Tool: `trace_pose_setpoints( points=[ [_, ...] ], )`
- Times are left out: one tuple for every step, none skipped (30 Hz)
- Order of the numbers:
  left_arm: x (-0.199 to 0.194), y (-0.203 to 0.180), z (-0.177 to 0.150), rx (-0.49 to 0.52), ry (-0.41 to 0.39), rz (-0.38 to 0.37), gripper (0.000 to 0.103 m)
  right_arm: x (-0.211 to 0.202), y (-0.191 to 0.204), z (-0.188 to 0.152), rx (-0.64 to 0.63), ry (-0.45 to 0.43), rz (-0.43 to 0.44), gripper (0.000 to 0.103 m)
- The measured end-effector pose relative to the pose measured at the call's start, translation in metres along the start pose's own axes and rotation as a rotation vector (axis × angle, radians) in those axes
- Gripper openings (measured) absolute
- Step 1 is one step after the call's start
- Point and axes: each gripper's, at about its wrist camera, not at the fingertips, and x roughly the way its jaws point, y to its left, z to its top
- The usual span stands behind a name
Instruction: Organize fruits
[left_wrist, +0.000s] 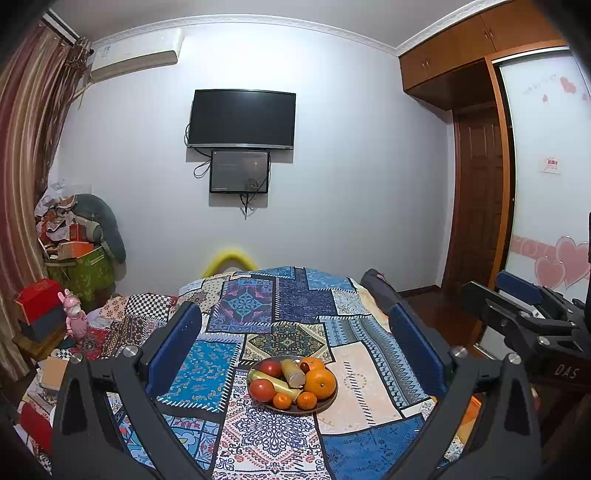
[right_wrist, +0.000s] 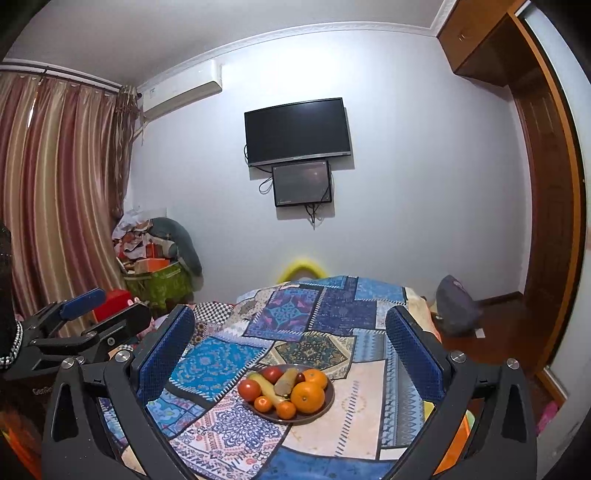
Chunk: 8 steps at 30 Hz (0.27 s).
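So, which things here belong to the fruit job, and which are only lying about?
For the job: plate, big orange, red fruit, left gripper, right gripper.

Just lying about: pink rabbit toy, red box, green bag, patchwork cloth.

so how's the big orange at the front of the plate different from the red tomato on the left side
The big orange is orange with a dimpled skin; the red tomato is red, smooth and glossy. The big orange looks clearly larger than the red tomato. It sits at the plate's right front, the red tomato at the left edge, with a yellow fruit between them. Both are round and lie on the same plate, untouched by either gripper.
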Motion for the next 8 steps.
trace_pose_setpoints(
  points=[
    [0.0000,0.0000,0.0001,-0.001,-0.001,0.000,0.103,0.0002,-0.0001,-0.0001,0.001,0.001,0.000,0.103],
    [-0.0003,-0.0002,-0.0001,-0.001,-0.001,-0.001,0.103,0.0004,-0.0002,-0.0003,0.002,0.003,0.000,0.103],
    [-0.0006,-0.0001,-0.0004,-0.002,-0.001,-0.003,0.103,0.0009,-0.0010,-0.0004,0.003,0.004,0.000,0.103],
    [-0.0006,0.0000,-0.0004,-0.002,0.000,-0.003,0.103,0.0013,-0.0014,-0.0005,0.003,0.006,0.000,0.103],
    [-0.0010,-0.0001,-0.0010,-0.002,0.000,-0.003,0.103,0.0016,-0.0019,-0.0008,0.004,0.007,0.000,0.103],
    [-0.0011,-0.0002,-0.0012,-0.002,-0.001,-0.001,0.103,0.0021,-0.0019,-0.0008,0.006,0.009,0.000,0.103],
    [-0.0011,-0.0002,-0.0013,-0.002,0.000,-0.001,0.103,0.0024,-0.0023,-0.0010,0.006,0.010,0.000,0.103],
    [-0.0007,-0.0002,-0.0016,-0.003,0.003,-0.003,0.103,0.0028,-0.0024,-0.0009,0.006,0.011,0.000,0.103]
  ],
)
